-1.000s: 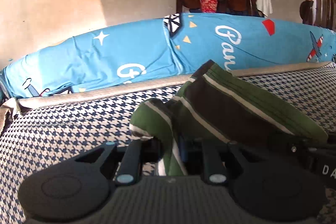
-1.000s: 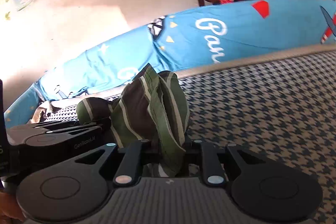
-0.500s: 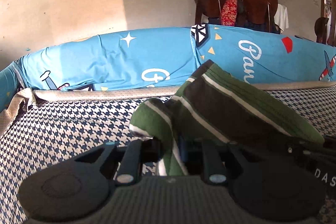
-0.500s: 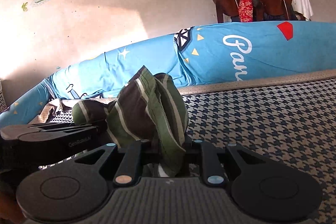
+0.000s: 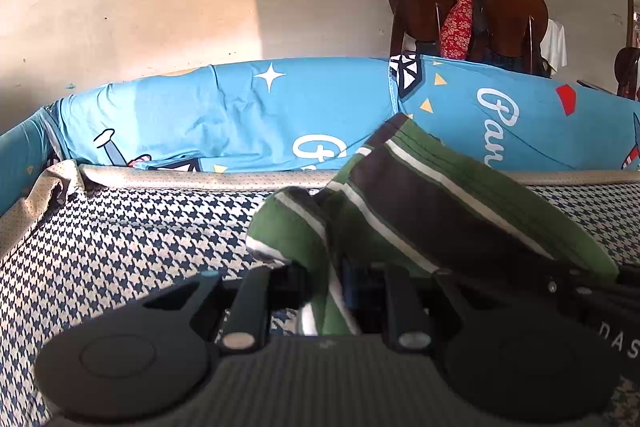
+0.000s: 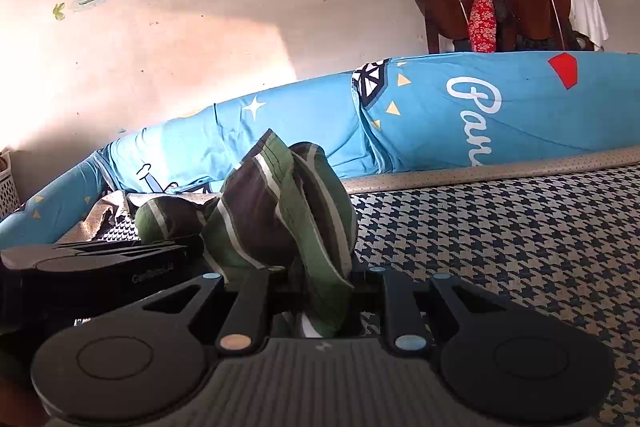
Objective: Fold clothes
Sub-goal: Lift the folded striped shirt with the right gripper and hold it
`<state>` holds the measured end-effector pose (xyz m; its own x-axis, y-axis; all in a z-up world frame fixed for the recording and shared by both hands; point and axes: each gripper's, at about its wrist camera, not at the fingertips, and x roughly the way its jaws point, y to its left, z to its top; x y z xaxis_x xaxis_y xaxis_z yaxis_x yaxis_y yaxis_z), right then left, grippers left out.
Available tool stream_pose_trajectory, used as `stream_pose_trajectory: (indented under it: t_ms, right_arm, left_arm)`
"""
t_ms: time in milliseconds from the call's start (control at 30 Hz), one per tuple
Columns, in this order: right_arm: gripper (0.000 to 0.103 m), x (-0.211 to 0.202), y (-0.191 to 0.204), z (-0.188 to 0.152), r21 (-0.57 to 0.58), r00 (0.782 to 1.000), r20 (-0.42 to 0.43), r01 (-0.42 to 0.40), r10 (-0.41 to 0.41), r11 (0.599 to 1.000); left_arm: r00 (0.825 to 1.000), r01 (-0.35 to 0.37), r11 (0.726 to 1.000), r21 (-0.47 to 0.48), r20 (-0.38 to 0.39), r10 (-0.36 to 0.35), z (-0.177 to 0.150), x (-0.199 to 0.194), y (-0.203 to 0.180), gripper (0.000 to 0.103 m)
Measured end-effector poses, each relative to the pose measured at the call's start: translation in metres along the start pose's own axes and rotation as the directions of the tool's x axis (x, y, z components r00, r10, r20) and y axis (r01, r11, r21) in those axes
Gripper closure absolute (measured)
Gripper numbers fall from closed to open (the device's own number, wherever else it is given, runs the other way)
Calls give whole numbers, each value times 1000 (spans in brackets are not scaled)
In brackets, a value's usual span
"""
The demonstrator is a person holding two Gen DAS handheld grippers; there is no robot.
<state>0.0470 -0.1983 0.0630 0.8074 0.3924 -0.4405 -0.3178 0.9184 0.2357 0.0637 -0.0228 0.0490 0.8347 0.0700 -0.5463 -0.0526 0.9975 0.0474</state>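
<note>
The left hand-held gripper (image 5: 326, 291) is clamped narrow on the striped garment (image 5: 432, 211), low centre of its frame; the right hand-held gripper (image 6: 320, 299) pinches the same cloth (image 6: 280, 211), bunched between the two. Since a second ago both views have levelled out and swung sideways, the blue cushion (image 5: 240, 115) sitting flatter, the cloth unchanged. I'd judge the garment is being carried over the houndstooth bed (image 6: 500, 239), not yet laid flat.
</note>
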Motion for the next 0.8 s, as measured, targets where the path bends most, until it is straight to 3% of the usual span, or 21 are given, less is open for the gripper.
stream_pose_trajectory:
  t_ms: [800]
  right_arm:
    - [85, 2, -10, 9, -41, 1000, -6, -11, 10, 999]
  left_arm:
    - [998, -54, 998, -40, -18, 53, -3, -5, -16, 87]
